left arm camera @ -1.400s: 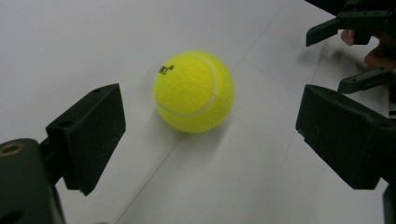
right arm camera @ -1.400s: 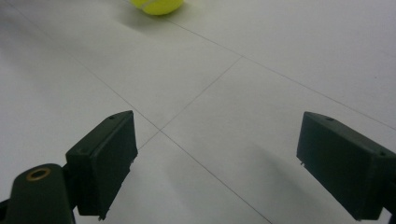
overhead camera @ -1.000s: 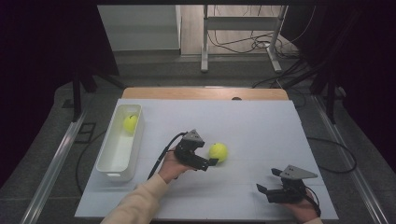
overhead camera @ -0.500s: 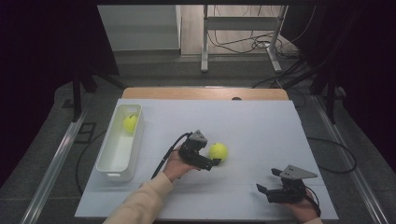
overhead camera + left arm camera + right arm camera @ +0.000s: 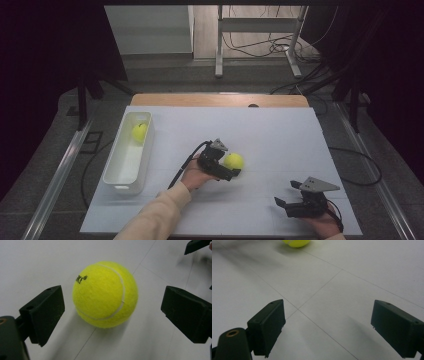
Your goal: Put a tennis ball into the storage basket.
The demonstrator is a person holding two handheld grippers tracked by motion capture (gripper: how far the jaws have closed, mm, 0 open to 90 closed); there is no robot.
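Looking along our left tool (image 5: 110, 315), we found its jaws spread wide either side of the ball (image 5: 105, 293), not yet touching it, mid-desk (image 5: 280, 135). We judged the ball light, springy and felt-covered, apt to roll, so best pinched across its widest part. Our right tool (image 5: 295, 205) sat released near the front edge. Bare surface lay between ball and bin (image 5: 120, 172), where another ball (image 5: 139, 132) rested.

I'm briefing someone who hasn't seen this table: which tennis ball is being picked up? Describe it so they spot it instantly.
On the white table, look near the middle, right of the white bin. The tennis ball lies loose there between the open jaws of the left gripper. The other ball sits inside the bin.
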